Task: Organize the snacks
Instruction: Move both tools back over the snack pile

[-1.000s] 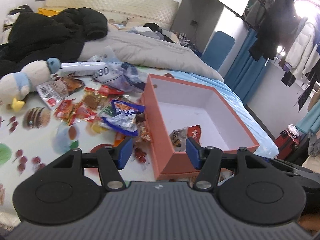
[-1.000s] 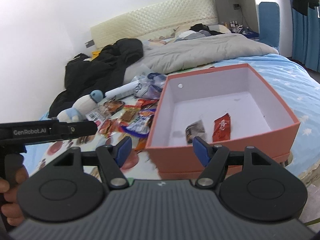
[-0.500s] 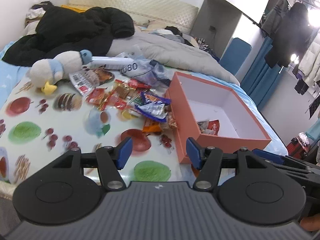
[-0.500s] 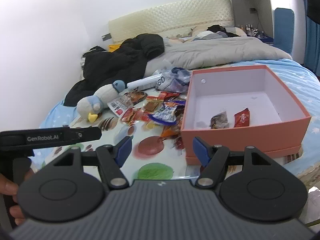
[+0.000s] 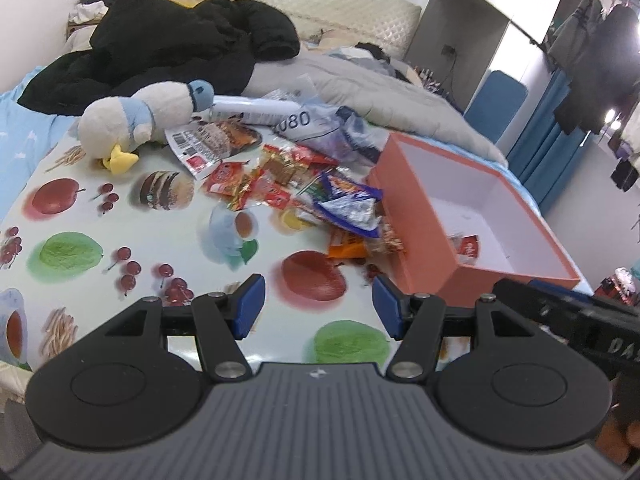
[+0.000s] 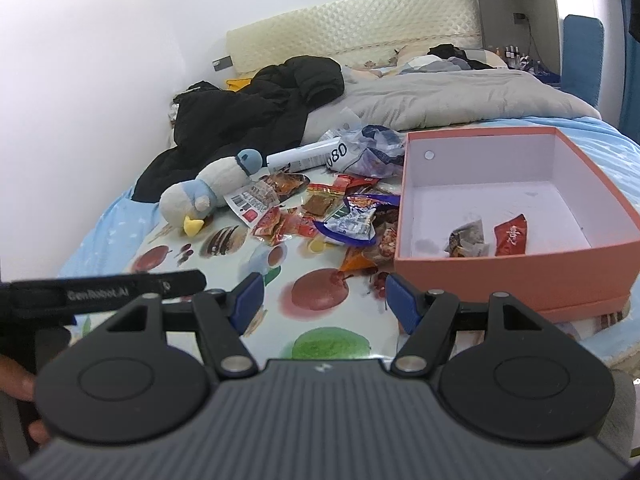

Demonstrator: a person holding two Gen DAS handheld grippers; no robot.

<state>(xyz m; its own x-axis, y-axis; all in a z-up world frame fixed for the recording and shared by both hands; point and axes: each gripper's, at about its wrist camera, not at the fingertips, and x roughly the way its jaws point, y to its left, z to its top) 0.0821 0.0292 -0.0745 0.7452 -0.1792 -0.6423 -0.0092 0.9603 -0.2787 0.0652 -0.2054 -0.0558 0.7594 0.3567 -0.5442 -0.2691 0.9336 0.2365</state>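
Snack packets (image 5: 304,196) are lying in a loose heap on the fruit-print sheet (image 5: 80,216), ahead of the left gripper (image 5: 318,306) and ahead-left of the right gripper (image 6: 322,302), touching the left wall of the salmon-pink box (image 6: 516,268). Box is sitting ahead-right of both grippers, holding two packets: a red packet (image 6: 510,236) and a clear brownish one (image 6: 466,240) beside it. Plush penguin (image 5: 144,114) is lying far ahead-left, just beyond the heap. Both grippers are hovering over the sheet, jaws spread wide, gripping nothing.
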